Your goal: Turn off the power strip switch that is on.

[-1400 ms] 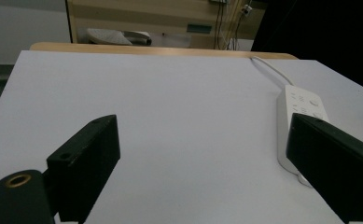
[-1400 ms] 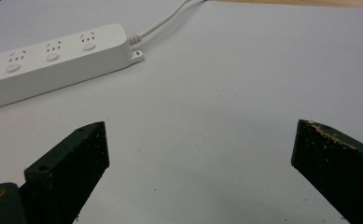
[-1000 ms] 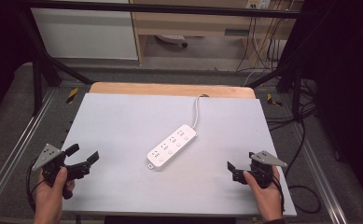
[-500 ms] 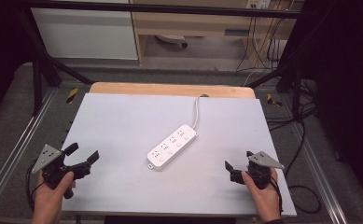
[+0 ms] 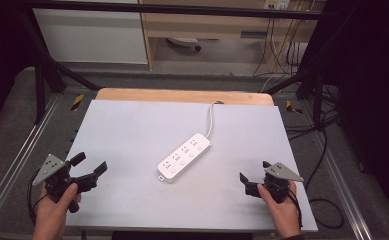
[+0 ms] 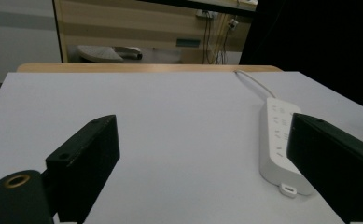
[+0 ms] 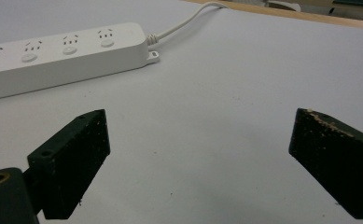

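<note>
A long white plastic power strip (image 5: 185,156) with four socket groups lies flat near the middle of the pale grey table top (image 5: 132,130). In the high view its long axis runs from about 7 o'clock to 1 o'clock: the cord end points toward 1 o'clock, and the free end, with a small hanging tab, points toward 7 o'clock. Its thin white cord (image 5: 211,120) leaves the far end and curves toward 12 o'clock, reaching the light wooden strip (image 5: 182,96) along the far edge of the table.

The left gripper (image 5: 89,170) is held at the table's 8 o'clock corner, jaws spread wide and holding nothing, aimed toward the strip. The right gripper (image 5: 252,177) sits at about 4 o'clock, its jaws likewise wide apart and empty. Both are well apart from the strip, with bare table surface between them and it.

Beyond the table at 12 o'clock stand a wooden shelf unit (image 5: 207,25) and dark hanging cables (image 5: 282,45).
</note>
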`<state>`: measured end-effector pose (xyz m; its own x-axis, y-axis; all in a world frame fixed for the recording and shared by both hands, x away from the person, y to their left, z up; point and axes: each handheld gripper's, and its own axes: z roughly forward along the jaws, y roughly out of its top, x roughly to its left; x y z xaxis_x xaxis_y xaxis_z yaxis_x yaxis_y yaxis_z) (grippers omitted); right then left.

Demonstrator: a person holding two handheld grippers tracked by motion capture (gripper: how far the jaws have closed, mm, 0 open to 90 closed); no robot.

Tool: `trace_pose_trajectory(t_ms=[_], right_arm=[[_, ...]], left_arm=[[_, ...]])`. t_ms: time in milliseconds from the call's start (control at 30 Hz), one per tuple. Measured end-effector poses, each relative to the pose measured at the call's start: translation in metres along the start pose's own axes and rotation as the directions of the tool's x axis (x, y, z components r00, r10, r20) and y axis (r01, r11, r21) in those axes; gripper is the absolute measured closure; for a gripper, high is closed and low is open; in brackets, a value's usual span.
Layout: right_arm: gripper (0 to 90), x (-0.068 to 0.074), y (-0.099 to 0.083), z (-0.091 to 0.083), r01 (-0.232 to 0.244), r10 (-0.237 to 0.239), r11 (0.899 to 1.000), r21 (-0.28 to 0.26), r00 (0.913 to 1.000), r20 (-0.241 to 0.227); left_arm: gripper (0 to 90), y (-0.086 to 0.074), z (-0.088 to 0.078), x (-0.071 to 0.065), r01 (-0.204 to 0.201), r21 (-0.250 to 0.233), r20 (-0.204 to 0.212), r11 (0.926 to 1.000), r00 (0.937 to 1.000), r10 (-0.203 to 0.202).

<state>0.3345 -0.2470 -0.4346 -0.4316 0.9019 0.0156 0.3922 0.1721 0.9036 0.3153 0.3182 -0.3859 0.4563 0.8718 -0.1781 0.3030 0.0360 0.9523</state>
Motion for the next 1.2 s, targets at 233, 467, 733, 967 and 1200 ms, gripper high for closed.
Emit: trace_pose_trajectory(t_ms=[233, 467, 733, 967, 1200], right_arm=[[3.6, 0.000, 0.001, -0.001, -0.009, 0.009, 1.000, 0.007, 0.9999, 0.005], [3.4, 0.003, 0.003, 0.001, -0.008, 0.008, 1.000, 0.026, 0.9999, -0.014], [2.9, 0.004, 0.003, 0.002, 0.001, -0.001, 1.000, 0.029, 0.9998, -0.019], [2.9, 0.005, 0.002, 0.003, 0.007, -0.007, 0.999, 0.037, 0.9998, -0.020], [2.9, 0.005, 0.001, 0.004, 0.003, -0.003, 0.999, 0.040, 0.9998, -0.017]], left_arm=[[7.6, 0.002, 0.003, -0.004, -0.004, 0.019, 0.033, 0.9998, 0.9995, 0.003], [5.5, 0.007, 0.010, -0.015, -0.004, 0.031, 0.084, 0.9995, 0.9965, 0.002], [4.7, 0.011, 0.026, -0.024, -0.003, 0.054, 0.113, 0.9985, 0.9936, -0.003], [5.2, 0.018, 0.044, -0.041, -0.040, 0.060, 0.142, 0.9974, 0.9894, 0.031], [5.8, 0.016, 0.070, -0.054, -0.067, 0.114, 0.187, 0.9913, 0.9813, 0.045]])
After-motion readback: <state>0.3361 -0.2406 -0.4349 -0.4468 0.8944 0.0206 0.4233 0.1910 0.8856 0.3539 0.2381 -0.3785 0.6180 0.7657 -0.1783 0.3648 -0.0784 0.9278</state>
